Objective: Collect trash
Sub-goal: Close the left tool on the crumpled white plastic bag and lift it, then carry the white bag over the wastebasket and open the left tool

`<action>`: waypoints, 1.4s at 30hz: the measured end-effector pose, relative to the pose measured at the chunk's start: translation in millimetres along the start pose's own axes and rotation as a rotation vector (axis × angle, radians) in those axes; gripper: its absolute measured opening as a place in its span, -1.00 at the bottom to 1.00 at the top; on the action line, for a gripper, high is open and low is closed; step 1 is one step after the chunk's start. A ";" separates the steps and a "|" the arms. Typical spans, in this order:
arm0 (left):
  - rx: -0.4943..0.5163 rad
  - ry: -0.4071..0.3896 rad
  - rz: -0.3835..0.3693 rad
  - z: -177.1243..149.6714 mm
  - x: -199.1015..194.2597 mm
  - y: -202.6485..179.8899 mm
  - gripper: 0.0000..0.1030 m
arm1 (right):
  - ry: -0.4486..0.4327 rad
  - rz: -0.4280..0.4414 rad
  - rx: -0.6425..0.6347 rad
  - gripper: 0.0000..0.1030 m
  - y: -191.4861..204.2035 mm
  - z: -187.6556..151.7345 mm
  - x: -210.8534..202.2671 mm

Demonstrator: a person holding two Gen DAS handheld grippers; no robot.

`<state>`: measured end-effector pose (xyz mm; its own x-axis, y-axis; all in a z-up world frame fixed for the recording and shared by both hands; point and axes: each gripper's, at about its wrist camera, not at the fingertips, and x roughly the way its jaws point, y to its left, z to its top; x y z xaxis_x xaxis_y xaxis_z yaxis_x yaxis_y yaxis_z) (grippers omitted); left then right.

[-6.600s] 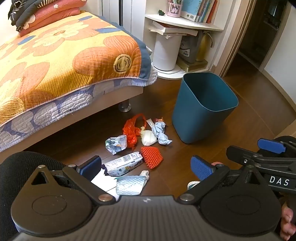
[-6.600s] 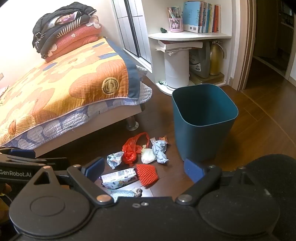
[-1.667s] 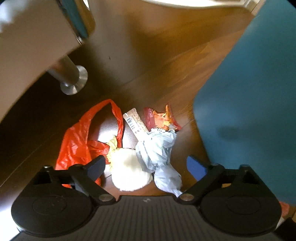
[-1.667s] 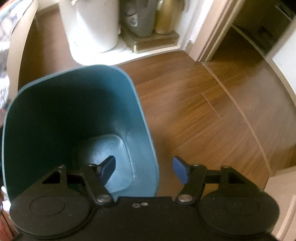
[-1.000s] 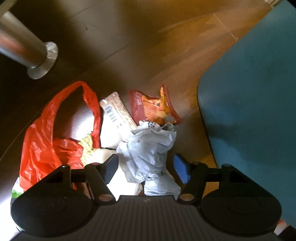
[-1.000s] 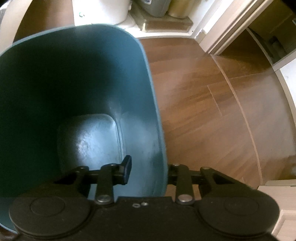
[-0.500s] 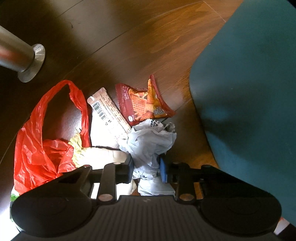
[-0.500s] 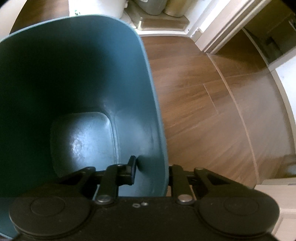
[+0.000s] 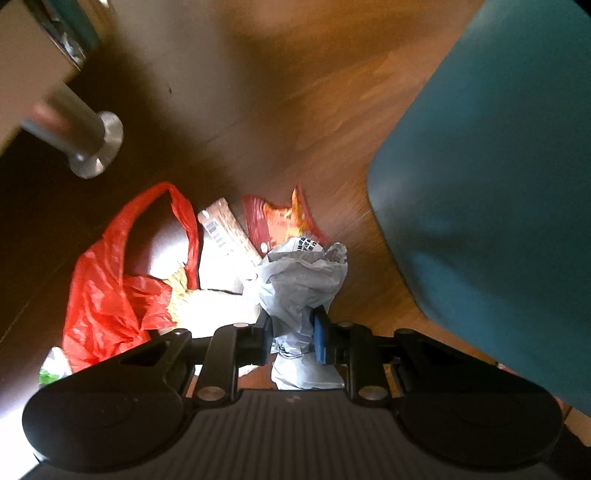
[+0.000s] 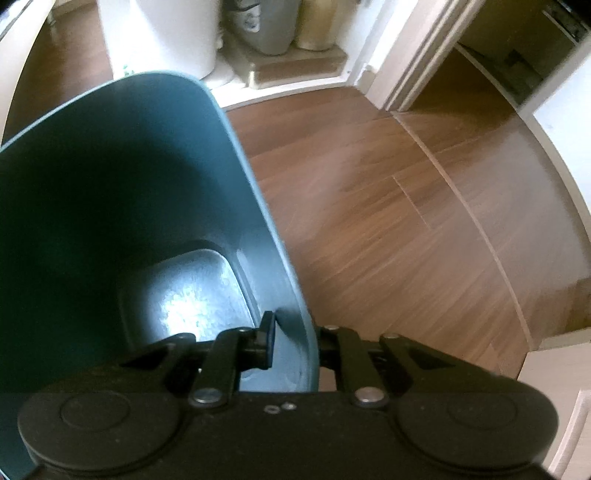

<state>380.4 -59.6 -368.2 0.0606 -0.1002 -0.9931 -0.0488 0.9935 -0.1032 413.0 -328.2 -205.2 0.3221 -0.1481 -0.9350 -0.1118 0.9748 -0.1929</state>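
My left gripper (image 9: 293, 338) is shut on a crumpled grey-blue paper wad (image 9: 301, 284) and holds it just above the floor trash. Under and beside it lie a red plastic bag (image 9: 110, 288), a pale wrapper with a barcode (image 9: 225, 230), a red-orange snack packet (image 9: 280, 219) and a yellowish-white wad (image 9: 207, 306). The teal bin (image 9: 498, 192) stands to the right. My right gripper (image 10: 293, 341) is shut on the teal bin's rim (image 10: 308, 343), one finger inside and one outside. The bin's inside (image 10: 184, 302) holds nothing.
A metal bed leg (image 9: 85, 144) stands at the left on the dark wood floor. Behind the bin are a white container (image 10: 166, 37), a grey appliance (image 10: 266, 26) on a low shelf, and a doorway (image 10: 498, 66) at the right.
My left gripper has closed on the grey-blue paper wad and lifted it slightly. My right gripper stays clamped on the bin's rim, and the bin appears tilted.
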 end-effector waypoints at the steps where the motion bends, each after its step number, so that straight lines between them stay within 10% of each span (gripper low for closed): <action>1: 0.004 -0.012 -0.003 2.3 -9.7 -0.2 -0.60 | -0.003 0.001 0.012 -0.78 -1.3 1.0 -0.7; 22: 0.100 -0.298 -0.190 -2.7 -244.9 -48.5 -0.60 | -0.072 0.035 0.039 -0.91 9.0 5.2 -42.0; 31: 0.229 -0.247 -0.249 60.5 -195.2 -122.6 -0.60 | -0.061 0.041 0.034 -0.91 9.8 15.0 -40.5; 42: 0.125 -0.016 -0.162 111.5 -125.2 -140.0 -0.58 | 0.001 0.088 0.032 -0.94 10.3 27.0 -25.0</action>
<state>490.8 -180.1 -223.2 0.0736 -0.2596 -0.9629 0.0871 0.9635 -0.2531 429.1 -310.0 -175.7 0.3113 -0.0616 -0.9483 -0.1094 0.9889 -0.1001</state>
